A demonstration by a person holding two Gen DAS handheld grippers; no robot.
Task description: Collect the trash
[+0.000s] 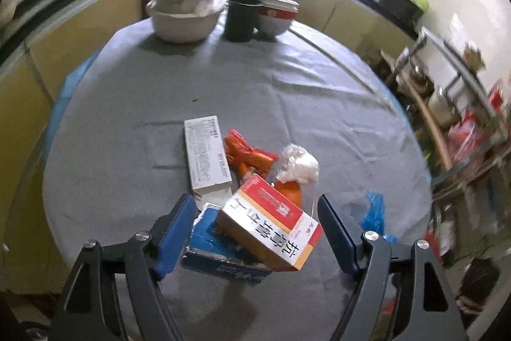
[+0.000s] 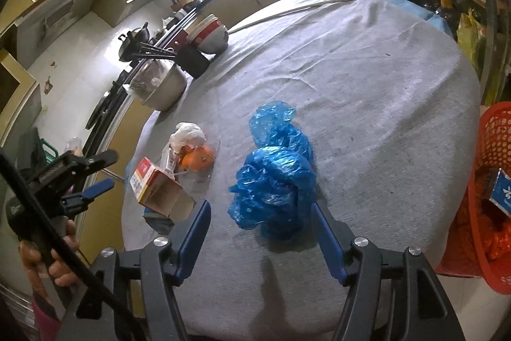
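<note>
Grey cloth covers a round desk [image 2: 367, 79] in a kitchen, and the trash to be collected lies in two spots near its front edge. Off the desk's right side sits a red mesh basket [image 2: 498, 149], which already holds a small blue-and-white carton and orange scraps, so it is probably where the trash goes. At the far edge, well apart from the trash, stand a metal pot [image 1: 183, 10], a dark cup [image 1: 241, 18] and stacked bowls [image 1: 276, 15], likely kept dishes rather than waste. Nearest the right gripper [image 2: 260, 213] is a crumpled blue plastic bag [image 2: 274, 181]; the gripper's blue jaws are spread wide on either side of the bag's near end without touching it, seemingly lined up to close on it. The left gripper [image 1: 257, 213] is also spread wide and empty, hovering over the other pile. That pile has a red, white and orange medicine box [image 1: 271, 229] resting tilted on a flat blue box [image 1: 217, 254], a long white box [image 1: 206, 154] just beside them, an orange fruit [image 1: 292, 195], a torn orange wrapper [image 1: 246, 154] and a wad of white tissue [image 1: 298, 163] touching the fruit. Loose, light pieces like these would need one pinch each.
</note>
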